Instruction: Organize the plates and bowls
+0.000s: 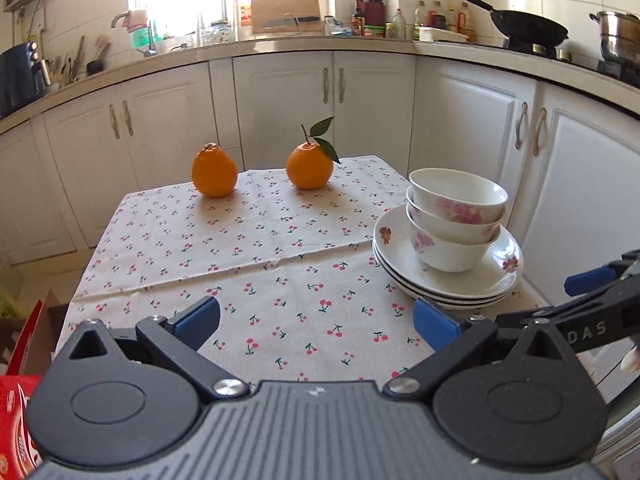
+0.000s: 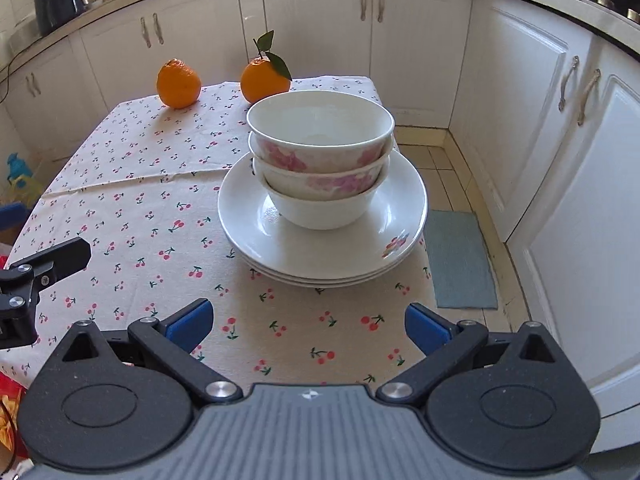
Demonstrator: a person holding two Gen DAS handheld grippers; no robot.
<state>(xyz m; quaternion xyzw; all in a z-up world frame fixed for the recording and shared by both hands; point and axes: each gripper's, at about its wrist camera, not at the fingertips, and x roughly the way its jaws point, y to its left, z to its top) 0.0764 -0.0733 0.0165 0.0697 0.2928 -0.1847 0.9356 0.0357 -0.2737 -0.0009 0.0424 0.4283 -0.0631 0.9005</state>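
Observation:
Three white bowls with pink flowers [image 2: 320, 160] [image 1: 456, 220] sit nested on a stack of white plates [image 2: 248, 216] [image 1: 390, 240] at the table's right side. My right gripper [image 2: 308, 326] stands open just short of the stack, nothing between its blue pads. My left gripper [image 1: 318, 320] is open too, over bare cloth to the left of the stack. In the left wrist view the right gripper's arm [image 1: 592, 280] reaches in at the right edge. The left gripper's finger [image 2: 60, 260] shows at the left of the right wrist view.
Two oranges [image 1: 214, 174] [image 1: 309, 166] stand at the table's far edge on the cherry-print cloth [image 1: 240, 248]. White cabinets [image 1: 280, 104] run behind and to the right. A wok [image 1: 532, 30] and a pot [image 1: 618, 36] sit on the counter. Red boxes [image 1: 16, 420] lie at the lower left.

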